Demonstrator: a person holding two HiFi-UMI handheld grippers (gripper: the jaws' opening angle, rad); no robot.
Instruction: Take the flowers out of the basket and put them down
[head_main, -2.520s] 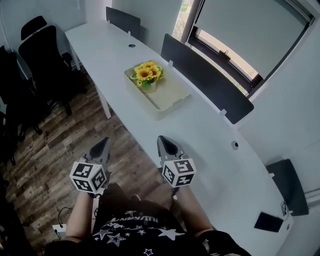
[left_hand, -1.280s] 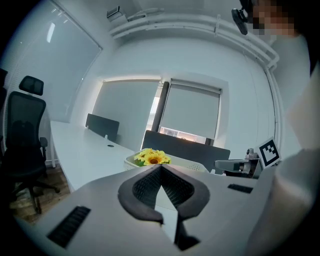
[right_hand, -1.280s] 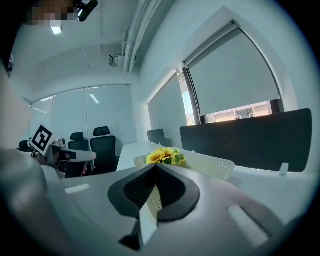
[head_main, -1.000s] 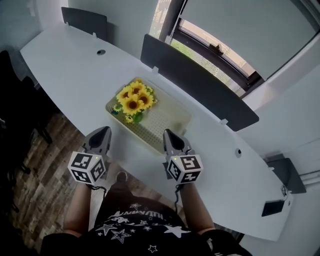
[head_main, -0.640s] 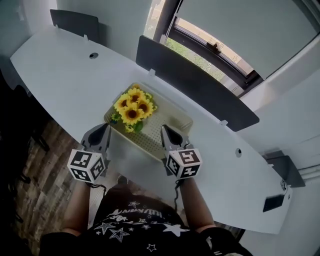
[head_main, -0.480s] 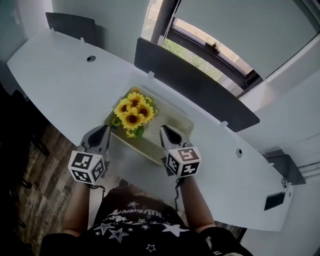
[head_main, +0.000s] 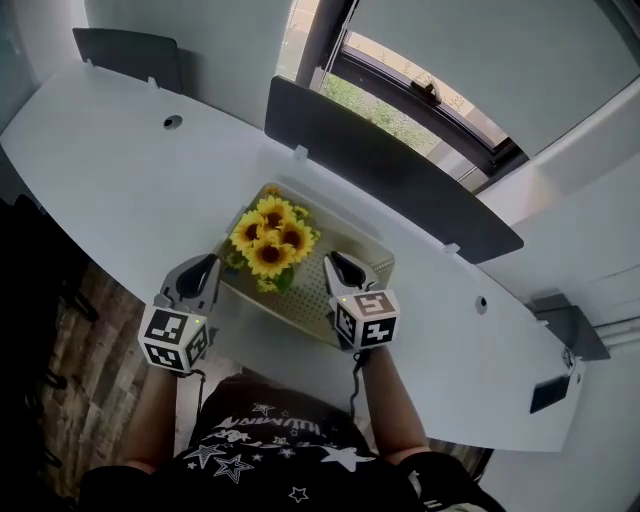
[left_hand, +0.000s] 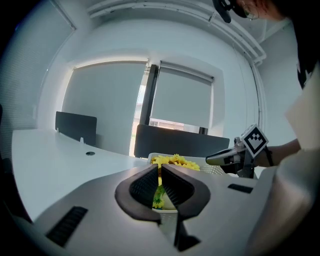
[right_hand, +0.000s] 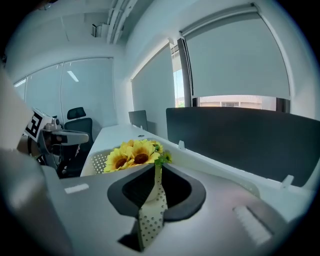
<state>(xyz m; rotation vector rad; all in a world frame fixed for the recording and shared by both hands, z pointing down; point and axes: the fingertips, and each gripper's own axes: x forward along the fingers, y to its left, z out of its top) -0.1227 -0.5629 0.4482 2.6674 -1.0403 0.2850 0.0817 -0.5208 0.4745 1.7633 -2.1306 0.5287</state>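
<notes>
- The flowers (head_main: 270, 238) stand upright in the left end of the basket (head_main: 383, 268), which lies on the white table (head_main: 120, 150).
- The left gripper (head_main: 204, 268) is to the left of the bunch, outside the basket. Its jaws are pressed together, with nothing between them.
- The right gripper (head_main: 334, 262) is to the right of the bunch, above the bare part of the basket. Its jaws are also together and empty.
- The bunch lies between the two tips and a little ahead. I judge that neither is clearly nearer, and that the jaws must open first.
</notes>
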